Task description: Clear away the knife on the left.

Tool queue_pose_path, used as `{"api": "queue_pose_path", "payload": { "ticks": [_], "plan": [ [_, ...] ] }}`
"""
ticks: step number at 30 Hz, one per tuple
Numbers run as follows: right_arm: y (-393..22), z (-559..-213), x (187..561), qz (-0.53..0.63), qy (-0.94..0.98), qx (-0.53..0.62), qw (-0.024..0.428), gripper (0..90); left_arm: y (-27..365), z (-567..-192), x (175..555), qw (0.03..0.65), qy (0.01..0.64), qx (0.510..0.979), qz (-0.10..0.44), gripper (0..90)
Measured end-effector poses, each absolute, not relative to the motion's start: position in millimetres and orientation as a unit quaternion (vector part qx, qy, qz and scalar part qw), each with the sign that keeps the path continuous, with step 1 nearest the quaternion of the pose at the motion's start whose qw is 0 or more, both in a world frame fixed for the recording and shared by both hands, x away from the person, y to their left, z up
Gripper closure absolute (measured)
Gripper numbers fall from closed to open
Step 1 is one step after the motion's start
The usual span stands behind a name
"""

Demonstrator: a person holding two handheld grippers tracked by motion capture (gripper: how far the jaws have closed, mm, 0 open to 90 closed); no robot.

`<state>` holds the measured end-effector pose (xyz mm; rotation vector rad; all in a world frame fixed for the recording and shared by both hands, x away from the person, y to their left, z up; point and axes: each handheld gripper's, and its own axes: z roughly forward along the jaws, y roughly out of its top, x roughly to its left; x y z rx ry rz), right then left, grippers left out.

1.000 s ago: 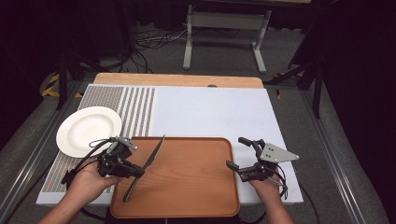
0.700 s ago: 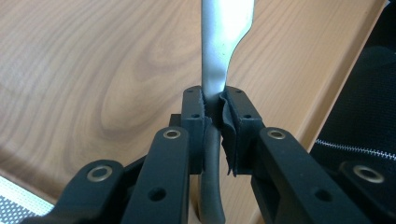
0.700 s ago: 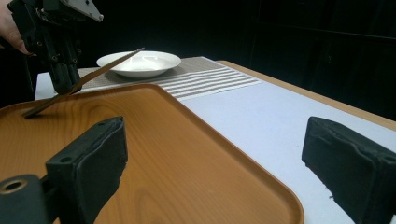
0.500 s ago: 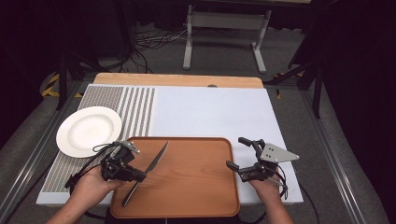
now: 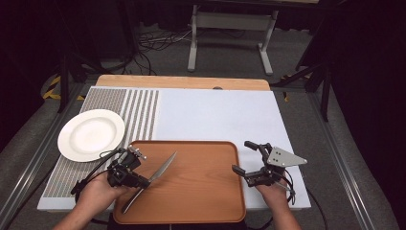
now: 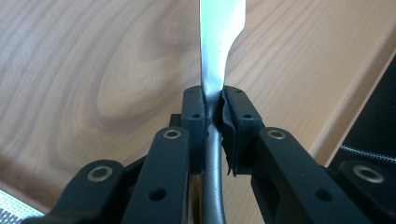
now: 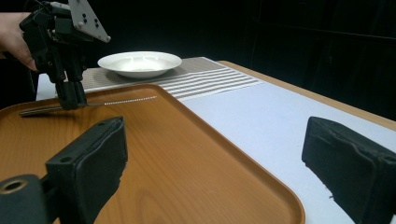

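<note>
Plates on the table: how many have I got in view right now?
1. The white plate sits empty at the table's left edge, on the striped part of the mat, just beyond the wooden tray. The right gripper view shows it too. None appears hidden.

1. Left gripper (image 5: 143, 182), lower left of the high view: black body, with a thin black cable looping off it.
2. Its jaws are black, with brass-coloured rivets and small screw holes.
3. Right gripper (image 5: 243, 158), lower right: black, topped by a grey three-cornered plate with dark holes.
4. Its jaws carry thick, matte black pads (image 7: 348, 160).
</note>
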<state>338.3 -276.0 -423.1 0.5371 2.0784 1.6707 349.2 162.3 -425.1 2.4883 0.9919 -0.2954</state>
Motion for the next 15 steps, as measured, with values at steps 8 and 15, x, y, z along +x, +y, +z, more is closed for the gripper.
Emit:
{"api": "queue_pose_path", "payload": {
  "ticks": [8, 15],
  "plan": [
    [-275.9, -423.2, 338.5, 0.600, 0.748, 0.193, 0.209, 7.5, 159.1, -430.5, 350.6, 0.212, 0.359, 0.902, -0.110, 80.2],
    [-276.2, -423.0, 338.4, 0.599, 0.748, 0.193, 0.211, 7.5, 158.8, -433.6, 351.9, 0.203, 0.366, 0.902, -0.105, 80.1]
  ]
}}
